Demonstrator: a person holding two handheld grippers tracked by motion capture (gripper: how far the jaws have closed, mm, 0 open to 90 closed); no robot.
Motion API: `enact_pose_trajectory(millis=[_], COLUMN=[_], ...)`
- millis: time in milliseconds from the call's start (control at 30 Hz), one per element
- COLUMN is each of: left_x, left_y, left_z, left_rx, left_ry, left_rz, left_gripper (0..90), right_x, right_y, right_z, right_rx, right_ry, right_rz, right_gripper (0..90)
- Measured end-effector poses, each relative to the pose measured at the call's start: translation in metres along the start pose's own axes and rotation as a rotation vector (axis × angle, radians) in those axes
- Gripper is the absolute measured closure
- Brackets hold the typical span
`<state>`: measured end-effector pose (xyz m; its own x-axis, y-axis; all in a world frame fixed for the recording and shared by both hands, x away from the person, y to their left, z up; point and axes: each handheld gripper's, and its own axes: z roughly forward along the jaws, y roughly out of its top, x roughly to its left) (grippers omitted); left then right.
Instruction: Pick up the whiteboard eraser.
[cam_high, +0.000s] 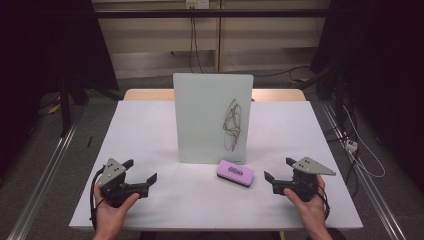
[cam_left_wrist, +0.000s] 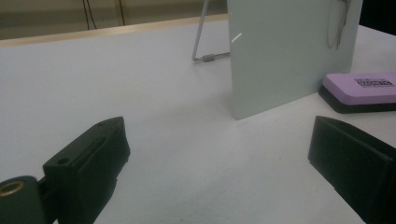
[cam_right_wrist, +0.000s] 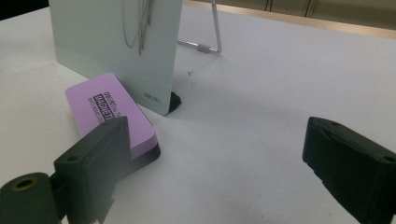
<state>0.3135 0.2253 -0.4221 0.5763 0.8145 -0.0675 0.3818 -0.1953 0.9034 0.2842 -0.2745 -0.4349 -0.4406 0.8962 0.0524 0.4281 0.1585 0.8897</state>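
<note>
A small whiteboard (cam_high: 212, 117) stands upright on a wire stand in the middle of the table, with a black scribble (cam_high: 232, 124) on its right half. A purple eraser (cam_high: 234, 172) with a black base lies flat just in front of the board's lower right corner. My left gripper (cam_high: 142, 171) rests open near the front left, held in a hand, nothing between its jaws. My right gripper (cam_high: 279, 169) is open at the front right, a short way right of the eraser. The board (cam_left_wrist: 289, 51) and eraser (cam_left_wrist: 359, 91) stand ahead in the left gripper view. In the right gripper view the eraser (cam_right_wrist: 112, 116) lies by the left jaw.
The white table (cam_high: 150, 130) has a wooden strip along its far edge. Dark curtains hang on both sides, and cables (cam_high: 360, 150) run over the floor at the right. A wire stand leg (cam_right_wrist: 210, 44) props the board from behind.
</note>
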Motion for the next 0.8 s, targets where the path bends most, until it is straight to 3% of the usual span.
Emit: enact_pose_trajectory(millis=[267, 733, 800], left_x=[0.0, -0.002, -0.002], left_y=[0.001, 0.0, 0.0], left_z=[-0.001, 0.003, 0.003], left_rx=[0.003, 0.03, 0.033], left_ry=[-0.045, -0.05, -0.047], left_rz=[-0.018, -0.004, 0.004], left_gripper=[4.8, 6.0, 6.0], right_x=[0.0, 0.009, 0.012], right_y=[-0.001, -0.001, -0.001], right_z=[0.001, 0.007, 0.008], right_rx=[0.015, 0.067, 0.077], right_ry=[0.009, 0.06, 0.057], right_rz=[0.024, 0.006, -0.014], right_gripper=[7.8, 6.5, 6.7])
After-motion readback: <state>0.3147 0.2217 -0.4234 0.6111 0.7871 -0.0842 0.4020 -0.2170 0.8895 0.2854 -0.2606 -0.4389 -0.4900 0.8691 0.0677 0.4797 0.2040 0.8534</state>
